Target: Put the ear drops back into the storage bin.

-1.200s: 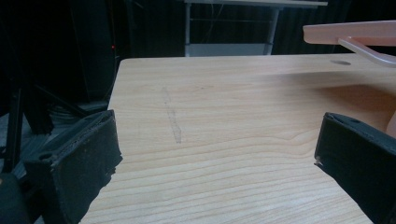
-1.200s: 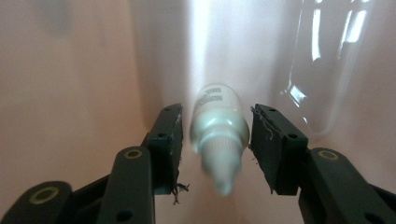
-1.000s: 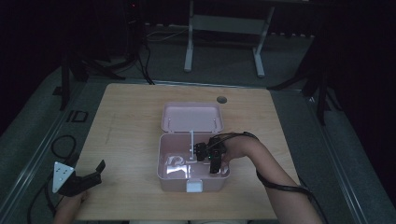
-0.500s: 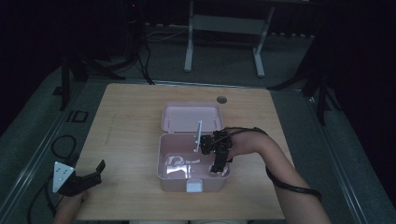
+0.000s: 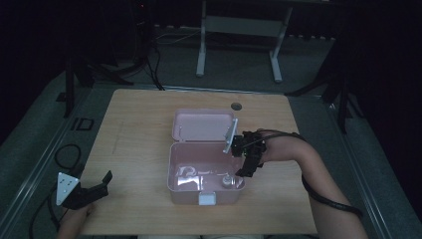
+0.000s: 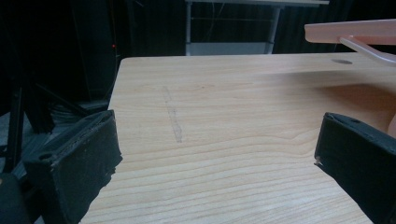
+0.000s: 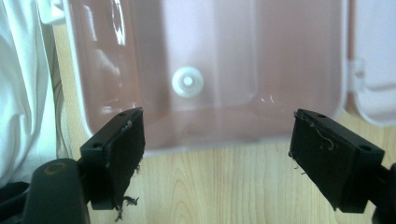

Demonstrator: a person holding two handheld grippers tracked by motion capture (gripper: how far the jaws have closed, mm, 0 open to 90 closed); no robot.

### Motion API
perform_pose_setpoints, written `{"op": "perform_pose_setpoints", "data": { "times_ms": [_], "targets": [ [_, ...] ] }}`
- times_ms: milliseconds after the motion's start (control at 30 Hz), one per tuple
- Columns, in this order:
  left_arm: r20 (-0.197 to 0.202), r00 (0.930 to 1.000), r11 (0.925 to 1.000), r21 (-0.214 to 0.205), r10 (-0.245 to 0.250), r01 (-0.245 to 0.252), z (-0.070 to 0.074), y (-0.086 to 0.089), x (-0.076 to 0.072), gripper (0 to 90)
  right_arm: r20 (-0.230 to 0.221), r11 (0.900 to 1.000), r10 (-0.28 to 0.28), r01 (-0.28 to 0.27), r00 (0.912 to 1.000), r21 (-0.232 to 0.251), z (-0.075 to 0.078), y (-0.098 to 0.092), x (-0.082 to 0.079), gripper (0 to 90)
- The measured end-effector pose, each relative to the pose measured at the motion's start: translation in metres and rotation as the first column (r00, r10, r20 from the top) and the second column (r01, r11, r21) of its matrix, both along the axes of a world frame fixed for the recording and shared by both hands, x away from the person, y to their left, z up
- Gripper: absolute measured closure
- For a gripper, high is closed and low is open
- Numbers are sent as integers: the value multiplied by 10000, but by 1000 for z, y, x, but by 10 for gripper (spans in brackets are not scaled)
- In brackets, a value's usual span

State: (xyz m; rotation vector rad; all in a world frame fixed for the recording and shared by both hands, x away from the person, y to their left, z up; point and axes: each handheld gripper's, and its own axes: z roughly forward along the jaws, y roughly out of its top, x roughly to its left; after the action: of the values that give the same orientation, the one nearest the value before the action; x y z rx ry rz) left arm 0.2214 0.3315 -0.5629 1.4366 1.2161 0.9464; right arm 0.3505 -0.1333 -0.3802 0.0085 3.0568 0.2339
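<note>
The small white bottle (image 5: 227,181), maybe a bottle, stands in the pink box (image 5: 174,172) near the tabletop's front edge, just below the right gripper (image 5: 247,172), whose jaws have just opened wide and empty. The left gripper (image 5: 102,181) waits far off, open.

Dim lab: bare wooden table (image 5: 139,124), floor cables (image 5: 64,154), metal stands (image 5: 239,35)

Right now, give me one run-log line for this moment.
right claw: open, empty, jaws just opened, above box's right rim | small white bottle: in pink box | lid: open | left claw: open, idle
</note>
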Motion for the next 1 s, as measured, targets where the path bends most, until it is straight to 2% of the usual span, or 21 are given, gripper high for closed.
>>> {"op": "perform_pose_setpoints", "data": {
  "times_ms": [200, 367, 500, 633, 833, 1000],
  "targets": [
    [3, 10000, 10000, 21, -1, 1, 0, 0, 0, 4, 167, 9983, -373, 365, 9992, 460, 8, -23, 1, 179],
    [14, 10000, 10000, 3, 7, -7, 0, 0, 0, 4, 140, 9945, -795, 783, 9967, 695, 2, -43, 3, 179],
    [12, 10000, 10000, 5, 9, -9, 0, 0, 0, 4, -120, 9908, -1110, 1116, 9937, 761, -13, -57, 5, 181],
    [4, 10000, 10000, 27, 11, -11, 0, 0, 0, 4, -296, 9862, -1353, 1375, 9904, 922, -35, -71, 7, 181],
    [13, 10000, 10000, 37, 17, -18, 0, 0, 0, 4, -623, 9777, -1939, 1981, 9790, 700, -64, -87, 11, 181],
    [9, 10000, 10000, 30, 19, -19, 0, 0, 0, 4, -700, 9660, -2338, 2398, 9698, 968, -82, -97, 10, 181]
  ]
}}
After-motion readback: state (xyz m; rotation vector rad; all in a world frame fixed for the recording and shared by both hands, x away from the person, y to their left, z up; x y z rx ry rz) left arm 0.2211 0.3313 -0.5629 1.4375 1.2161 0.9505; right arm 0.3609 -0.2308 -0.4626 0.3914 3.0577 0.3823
